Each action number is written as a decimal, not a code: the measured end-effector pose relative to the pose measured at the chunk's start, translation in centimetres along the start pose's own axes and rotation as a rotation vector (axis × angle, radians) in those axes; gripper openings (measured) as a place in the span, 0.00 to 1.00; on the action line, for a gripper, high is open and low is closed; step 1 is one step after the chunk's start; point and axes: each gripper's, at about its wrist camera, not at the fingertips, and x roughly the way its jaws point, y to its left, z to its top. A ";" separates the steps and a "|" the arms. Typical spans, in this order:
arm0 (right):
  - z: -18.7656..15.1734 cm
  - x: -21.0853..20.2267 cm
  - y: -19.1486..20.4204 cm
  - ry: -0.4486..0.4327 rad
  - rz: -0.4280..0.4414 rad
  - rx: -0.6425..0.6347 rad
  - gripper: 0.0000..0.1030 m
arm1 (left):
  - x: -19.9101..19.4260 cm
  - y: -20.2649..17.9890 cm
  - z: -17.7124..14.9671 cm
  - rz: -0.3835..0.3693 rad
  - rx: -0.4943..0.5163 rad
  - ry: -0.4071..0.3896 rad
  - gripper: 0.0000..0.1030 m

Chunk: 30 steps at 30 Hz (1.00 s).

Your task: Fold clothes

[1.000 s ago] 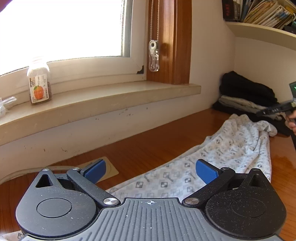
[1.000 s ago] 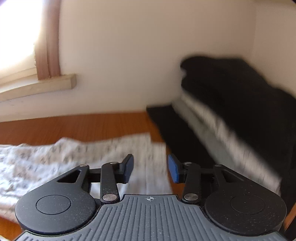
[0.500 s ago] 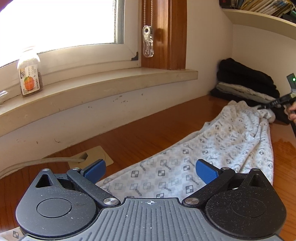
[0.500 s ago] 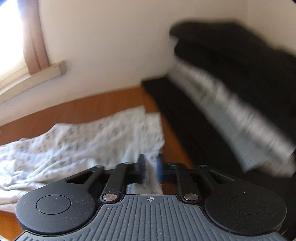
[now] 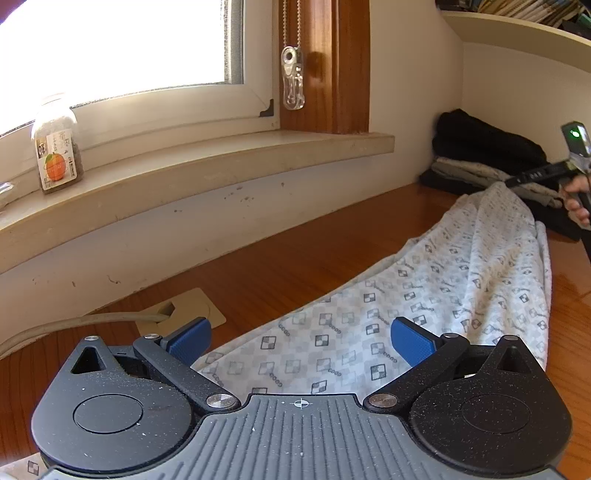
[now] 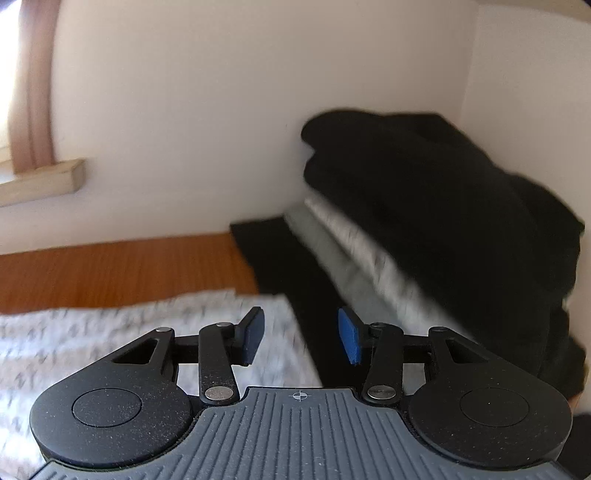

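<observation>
Right tool (image 6: 301, 338) is opening, nothing between its pads, by the patterned garment (image 5: 424, 314) at the desk's (image 5: 277, 266) far corner; left tool (image 5: 301, 341) is gaping empty. Next, probably regripping the hem.

Each gripper, left gripper (image 5: 301, 341) and right gripper (image 6: 301, 336), has blue-padded fingers (image 5: 410, 339) on black linkage arms with silver screws, above a ribbed grey body.

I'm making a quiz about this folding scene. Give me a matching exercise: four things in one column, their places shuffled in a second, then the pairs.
Things:
1. jar with orange label
2. patterned garment
3. black clothes pile
4. books

Places:
A. on the wall shelf
B. spread on the wooden table
C. in the corner by the wall
D. on the windowsill

Pairs: 1-D, 2-B, 3-C, 4-A
</observation>
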 end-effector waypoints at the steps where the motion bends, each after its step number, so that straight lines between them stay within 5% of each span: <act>1: -0.6 -0.5 0.0 0.010 0.018 -0.005 0.44 | 0.0 0.0 0.0 0.001 0.002 0.000 1.00; 7: -5.0 -4.1 1.7 0.031 0.183 -0.019 0.44 | 0.1 0.0 0.0 0.004 0.006 0.003 1.00; 14: -8.2 -6.3 2.6 0.059 0.237 -0.032 0.42 | 0.2 0.2 0.0 0.003 0.002 0.008 1.00; 16: -8.3 -6.6 2.0 0.063 0.237 -0.010 0.32 | 0.1 0.2 0.0 0.004 0.002 0.005 1.00; 21: -8.1 -7.7 2.8 0.009 0.259 0.006 0.40 | -0.9 0.9 0.1 0.027 -0.006 -0.030 1.00; 25: -7.9 -8.6 5.6 -0.054 0.362 0.013 0.46 | -4.0 3.4 0.2 0.088 -0.063 -0.025 1.00; 30: -7.8 -9.9 12.3 -0.102 0.462 -0.133 0.52 | -10.7 7.3 -1.1 0.233 -0.049 -0.009 1.00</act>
